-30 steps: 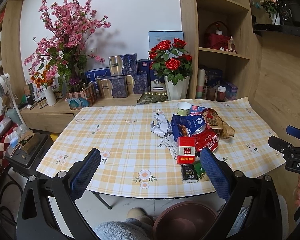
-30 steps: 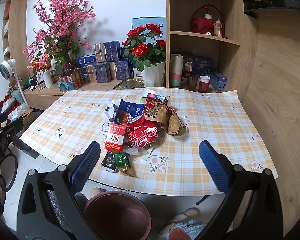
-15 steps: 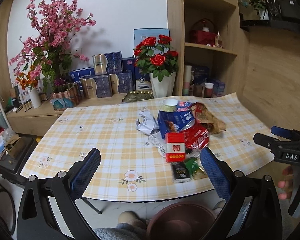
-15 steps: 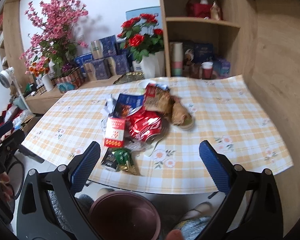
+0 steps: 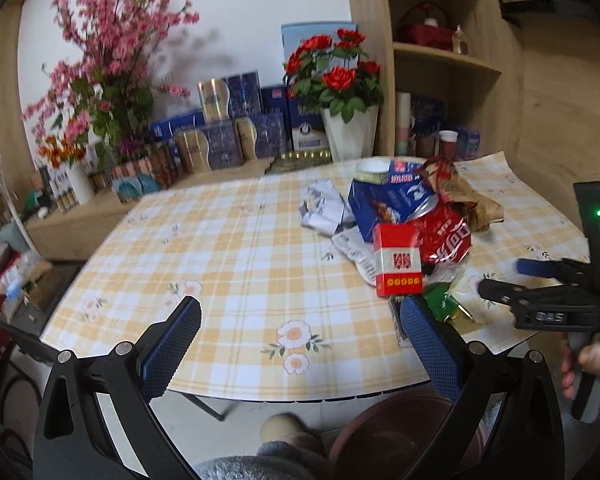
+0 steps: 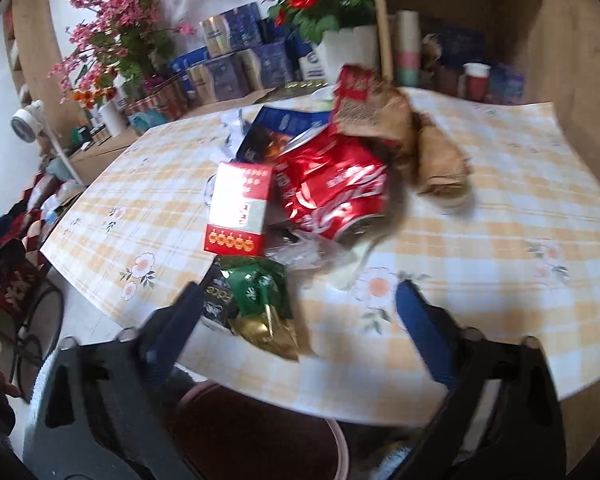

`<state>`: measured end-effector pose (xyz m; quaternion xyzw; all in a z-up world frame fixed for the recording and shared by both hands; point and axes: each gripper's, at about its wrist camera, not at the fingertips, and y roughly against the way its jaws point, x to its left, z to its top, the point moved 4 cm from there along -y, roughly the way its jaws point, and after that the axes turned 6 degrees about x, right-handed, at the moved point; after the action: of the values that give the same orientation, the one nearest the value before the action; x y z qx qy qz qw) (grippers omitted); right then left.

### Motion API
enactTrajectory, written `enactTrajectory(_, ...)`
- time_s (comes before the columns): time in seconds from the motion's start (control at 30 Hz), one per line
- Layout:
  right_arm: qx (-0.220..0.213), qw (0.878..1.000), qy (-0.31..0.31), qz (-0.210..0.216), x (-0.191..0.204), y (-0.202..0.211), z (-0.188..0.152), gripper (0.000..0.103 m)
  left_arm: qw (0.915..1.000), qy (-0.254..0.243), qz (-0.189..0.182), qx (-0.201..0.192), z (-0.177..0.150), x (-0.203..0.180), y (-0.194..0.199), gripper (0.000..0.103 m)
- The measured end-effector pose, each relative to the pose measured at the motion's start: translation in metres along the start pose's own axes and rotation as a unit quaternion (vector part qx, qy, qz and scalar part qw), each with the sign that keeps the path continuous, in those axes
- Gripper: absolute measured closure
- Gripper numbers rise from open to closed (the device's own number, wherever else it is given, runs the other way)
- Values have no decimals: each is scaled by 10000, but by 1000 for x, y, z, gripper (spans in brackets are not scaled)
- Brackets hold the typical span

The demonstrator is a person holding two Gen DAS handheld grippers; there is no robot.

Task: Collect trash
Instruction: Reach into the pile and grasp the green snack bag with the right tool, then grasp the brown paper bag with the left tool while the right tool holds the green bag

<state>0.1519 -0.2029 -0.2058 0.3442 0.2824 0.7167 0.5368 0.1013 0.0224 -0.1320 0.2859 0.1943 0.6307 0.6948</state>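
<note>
A heap of trash lies on the checked tablecloth [image 5: 228, 256]: a red and white carton [image 5: 397, 261] [image 6: 240, 208], a crushed red cola can [image 6: 334, 188] [image 5: 446, 234], a blue packet [image 5: 384, 208], a brown paper bag [image 6: 396, 120], a green and gold wrapper [image 6: 262, 304] and crumpled silver foil [image 5: 322, 210]. My right gripper [image 6: 298, 320] is open low over the table's front edge, just before the green wrapper. My left gripper [image 5: 300, 334] is open and empty above the front edge, left of the heap. The right gripper also shows in the left wrist view [image 5: 508, 280].
A dark red bin [image 6: 256, 436] [image 5: 400, 436] stands on the floor under the table's front edge. A paper cup [image 5: 372, 170] sits behind the heap. Vases of flowers [image 5: 340, 80], stacked blue boxes [image 5: 236, 120] and wooden shelves [image 5: 444, 60] line the back wall.
My right gripper has moved forward and down toward the heap, so the trash looks much larger. My left gripper has shifted a little closer to the table. Both stay open.
</note>
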Motion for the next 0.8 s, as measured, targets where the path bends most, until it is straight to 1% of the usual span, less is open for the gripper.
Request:
enactTrajectory(0.1, 253, 9994, 73, 221, 5, -22, 0, 36, 9997, 171, -114, 126, -4, 6, -14, 5)
enactTrajectory(0.13, 282, 9992, 71, 271, 7, -25, 0, 41, 9996, 181, -105, 167, -5, 7, -18, 5)
enactTrajectory(0.2, 410, 9983, 40, 413, 9, -36, -2, 46, 9996, 171, -113, 210, -7, 8, -25, 5)
enactTrajectory(0.23, 488, 9978, 11, 454, 10, -42, -4, 49, 9994, 195, -158, 228, -8, 7, -28, 5)
enactTrajectory(0.33, 635, 9966, -10, 532, 10, -51, -11, 54, 9986, 300, -298, 305, -11, 5, -36, 5)
enactTrajectory(0.4, 689, 9958, -39, 596, 10, -56, -13, 65, 9983, 317, -320, 367, -13, 3, -39, 5)
enactTrajectory(0.43, 718, 9950, -66, 685, 11, -58, -15, 74, 9981, 328, -327, 400, -13, 2, -41, 5)
enactTrajectory(0.47, 676, 9946, -95, 781, 12, -57, -16, 76, 9979, 355, -328, 425, -14, 3, -42, 5)
enactTrajectory(0.53, 643, 9943, -90, 844, 11, -54, -18, 91, 9968, 481, -297, 561, -16, 4, -46, 5)
enactTrajectory(0.57, 602, 9943, -87, 871, 11, -50, -18, 93, 9961, 554, -260, 642, -17, 5, -48, 5)
enactTrajectory(0.63, 464, 9943, -113, 957, 11, -43, -18, 93, 9950, 648, -297, 693, -16, 5, -49, 5)
enactTrajectory(0.67, 359, 9944, -119, 988, 10, -37, -17, 93, 9950, 659, -255, 704, -16, 5, -49, 5)
enactTrajectory(0.8, -24, 9964, -74, 846, 5, -14, -13, 93, 9951, 627, -182, 744, -14, 0, -50, 5)
